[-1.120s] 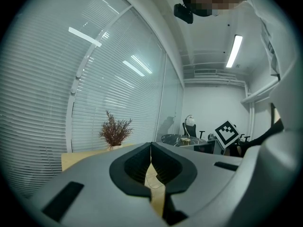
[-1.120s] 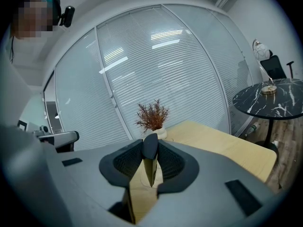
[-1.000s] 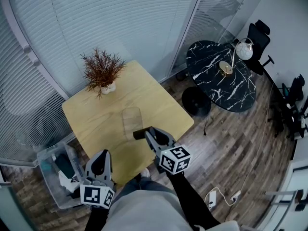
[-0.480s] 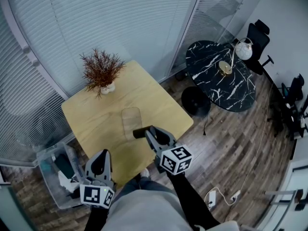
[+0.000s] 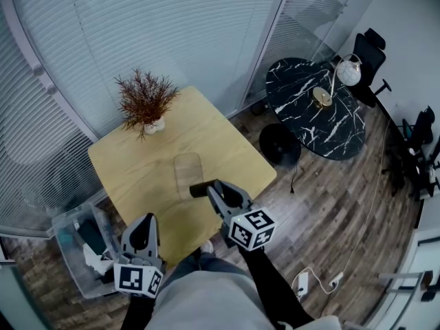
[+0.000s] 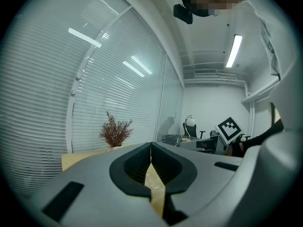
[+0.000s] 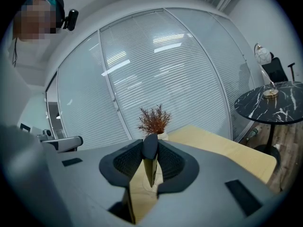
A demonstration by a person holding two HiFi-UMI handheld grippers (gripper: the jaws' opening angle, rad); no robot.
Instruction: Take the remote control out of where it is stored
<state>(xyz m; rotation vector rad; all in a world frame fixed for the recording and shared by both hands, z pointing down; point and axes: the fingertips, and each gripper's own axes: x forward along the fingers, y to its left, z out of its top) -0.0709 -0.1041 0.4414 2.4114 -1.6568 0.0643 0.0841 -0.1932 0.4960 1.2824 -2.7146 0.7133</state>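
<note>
The remote control [image 7: 150,156] sits clamped between the jaws of the right gripper [image 5: 208,189]. It is turned on edge, a thin dark slab with its rounded top poking up past the black pads, which press on both its flat sides. From the head view its dark end sticks out to the left of that gripper's tips, over the near part of the wooden table [image 5: 230,150]. Whether it touches the tabletop cannot be told. Just beyond it, on the far side, a clear rounded tray [image 5: 188,170] lies flat on the wood, close to the remote but apart from it. The left gripper [image 6: 151,146] hangs well to the left and nearer the person, off the table's near left edge. Its jaws are closed tip to tip with nothing between them. Further out, a dried reddish-brown plant in a small white vase [image 5: 146,103] stands at the table's far left corner, in front of tall windows covered by white blinds [image 5: 172,26]. On the floor to the left of the table sits a clear plastic bin [image 5: 72,249] with items inside. To the right, well apart, stands a round black marble table [image 5: 313,126] carrying a lamp [image 5: 347,71], with a black office chair [image 5: 369,50] behind it.
</note>
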